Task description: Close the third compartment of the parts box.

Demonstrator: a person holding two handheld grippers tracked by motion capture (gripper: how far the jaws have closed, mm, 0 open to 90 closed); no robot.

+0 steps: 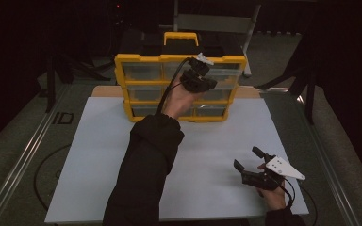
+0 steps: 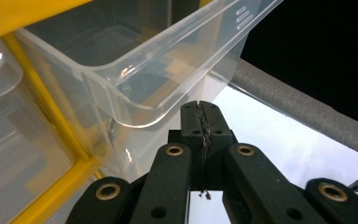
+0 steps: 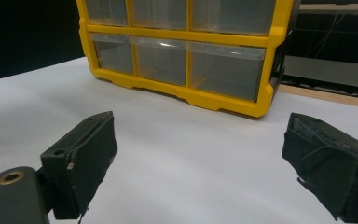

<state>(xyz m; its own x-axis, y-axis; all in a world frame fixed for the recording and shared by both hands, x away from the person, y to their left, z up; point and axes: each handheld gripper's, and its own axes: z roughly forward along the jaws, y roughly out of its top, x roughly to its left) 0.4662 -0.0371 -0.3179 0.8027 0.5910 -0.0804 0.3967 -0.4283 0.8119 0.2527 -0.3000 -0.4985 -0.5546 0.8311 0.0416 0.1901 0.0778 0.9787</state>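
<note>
At the top centre of the high view, a yellow drawer cabinet (image 1: 179, 87) stands at the far edge of the white counter (image 1: 99, 169). The left gripper (image 1: 199, 75) is up against its front, fingers clenched together with nothing between them, just beneath a pulled-out clear drawer (image 2: 135, 70). At lower right, the right gripper (image 1: 249, 165) rests low over the counter, fingers spread and empty.

The room was dark. A white worktop (image 1: 99, 155) stood on grey floor (image 1: 19, 136), a grey folding chair (image 1: 217, 23) behind it.
</note>
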